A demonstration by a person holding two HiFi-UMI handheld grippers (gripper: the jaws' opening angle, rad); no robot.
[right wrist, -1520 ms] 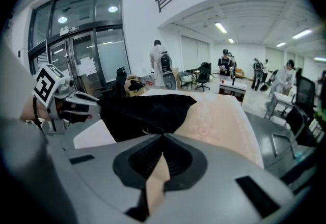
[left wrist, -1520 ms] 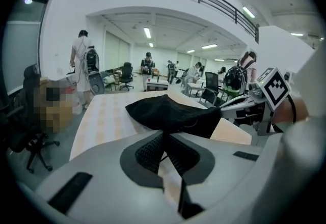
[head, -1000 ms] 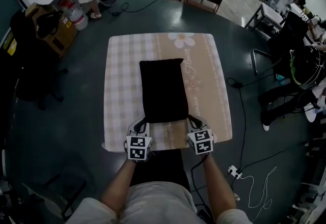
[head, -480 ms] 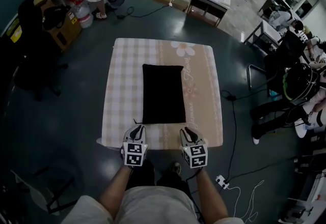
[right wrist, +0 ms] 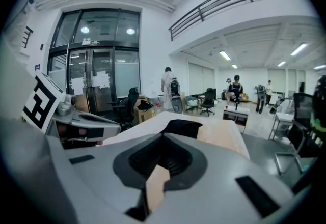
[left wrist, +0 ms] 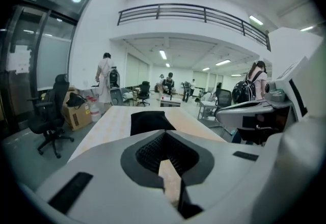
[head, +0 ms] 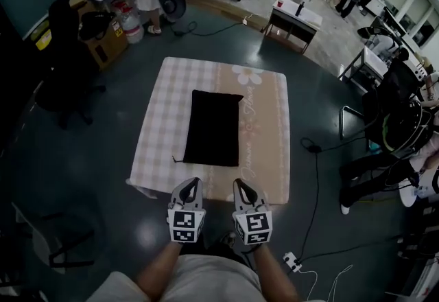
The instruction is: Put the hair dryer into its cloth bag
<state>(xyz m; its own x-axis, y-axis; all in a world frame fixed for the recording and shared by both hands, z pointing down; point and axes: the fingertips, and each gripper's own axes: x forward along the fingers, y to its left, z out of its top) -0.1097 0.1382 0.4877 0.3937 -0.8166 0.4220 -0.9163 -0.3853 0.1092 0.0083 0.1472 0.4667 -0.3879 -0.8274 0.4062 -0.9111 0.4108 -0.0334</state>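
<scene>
- Both jaw pairs are closed and grip nothing. In the left gripper view the pads of the left gripper [left wrist: 164, 159] meet with nothing between them. The right gripper view shows the same for the right gripper [right wrist: 162, 156].
- In the head view the left gripper [head: 195, 183] and right gripper [head: 240, 184] hang side by side at the 6 o'clock edge of the table [head: 159, 122]. Neither touches the table.
- The cloth bag [head: 212, 128] lies flat on the table at 12 o'clock from the pair. It sits toward 1 o'clock from the left gripper and 11 o'clock from the right.
- Its long axis runs roughly 12 to 6, so 1 short end faces the grippers. A thin cord [head: 178, 160] trails from the 7 o'clock corner, which suggests this end is the mouth.
- The 2 grippers look about equally near the bag. The left is nearer the cord corner.
- The hair dryer shows in no view, and I cannot tell whether it is inside the bag.
- Any further reach would go straight toward 12 o'clock, in line with the bag's length.
</scene>
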